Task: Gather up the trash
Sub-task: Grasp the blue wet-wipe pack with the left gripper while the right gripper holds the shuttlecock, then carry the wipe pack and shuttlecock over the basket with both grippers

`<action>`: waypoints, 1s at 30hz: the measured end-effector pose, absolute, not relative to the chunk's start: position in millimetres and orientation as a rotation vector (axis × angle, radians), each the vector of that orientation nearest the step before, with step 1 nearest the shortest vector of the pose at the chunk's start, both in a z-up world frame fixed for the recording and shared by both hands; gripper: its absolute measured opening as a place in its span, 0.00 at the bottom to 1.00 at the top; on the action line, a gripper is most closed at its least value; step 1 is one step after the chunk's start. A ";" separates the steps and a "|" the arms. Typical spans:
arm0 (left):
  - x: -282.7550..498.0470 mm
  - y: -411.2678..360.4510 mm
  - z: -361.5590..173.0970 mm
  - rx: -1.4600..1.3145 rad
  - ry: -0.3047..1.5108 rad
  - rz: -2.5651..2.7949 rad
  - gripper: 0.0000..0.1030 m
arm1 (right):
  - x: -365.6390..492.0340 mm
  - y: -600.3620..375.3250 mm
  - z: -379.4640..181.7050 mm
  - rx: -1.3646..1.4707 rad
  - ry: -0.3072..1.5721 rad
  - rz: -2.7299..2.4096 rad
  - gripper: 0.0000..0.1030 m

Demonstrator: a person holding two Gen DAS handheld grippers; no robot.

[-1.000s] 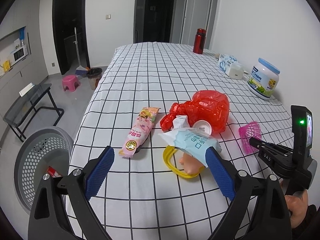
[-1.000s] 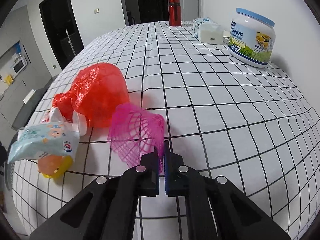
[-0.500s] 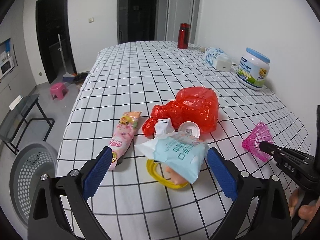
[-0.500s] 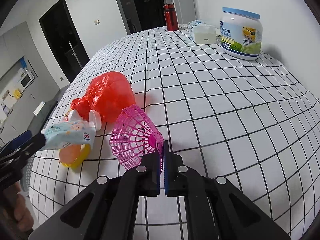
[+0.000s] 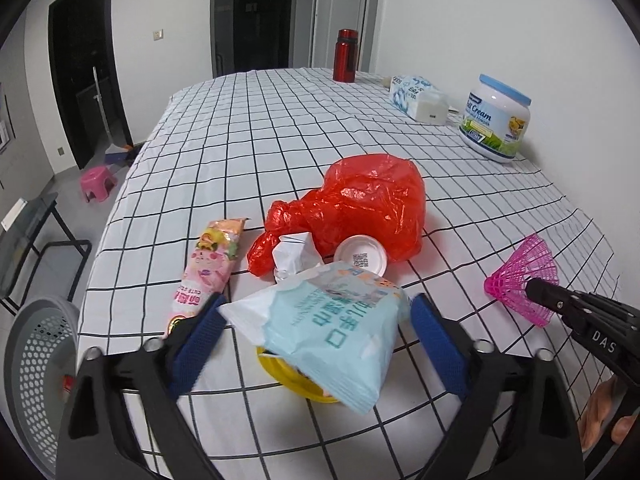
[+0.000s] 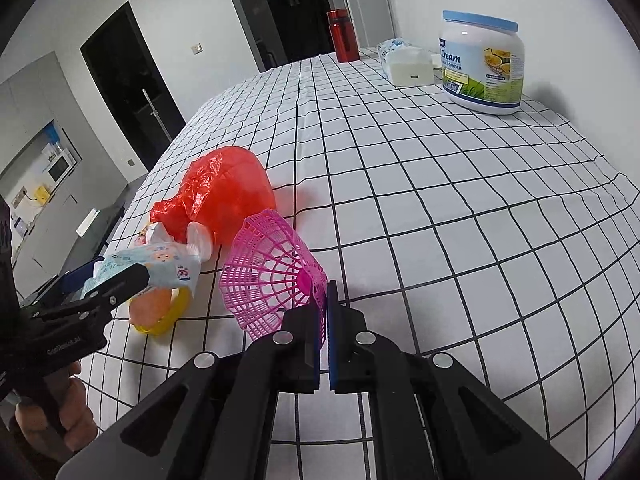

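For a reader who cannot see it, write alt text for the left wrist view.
The left gripper, jaws closing in, straddles a light blue wipes packet on a checked tablecloth. Behind lie a red plastic bag and a pink snack wrapper; the right gripper pinches a pink shuttlecock.

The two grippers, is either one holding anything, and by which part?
The right gripper is shut on the pink shuttlecock, gripping its mesh skirt. The left gripper straddles the blue wipes pack, its jaws just closing, not yet gripping.
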State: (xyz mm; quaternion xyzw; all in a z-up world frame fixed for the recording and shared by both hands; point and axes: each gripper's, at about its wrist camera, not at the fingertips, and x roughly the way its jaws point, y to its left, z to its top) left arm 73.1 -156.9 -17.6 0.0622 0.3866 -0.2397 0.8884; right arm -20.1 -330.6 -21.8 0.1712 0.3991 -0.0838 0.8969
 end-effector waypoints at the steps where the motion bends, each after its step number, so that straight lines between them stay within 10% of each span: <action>1: 72.9 -156.8 -17.9 0.125 0.806 -0.506 0.79 | -19.8 -331.1 -21.7 0.356 0.827 -0.174 0.03; 30: 38.7 -75.9 22.1 -0.022 0.692 -0.411 0.70 | -19.5 -267.2 3.8 0.295 0.802 -0.070 0.03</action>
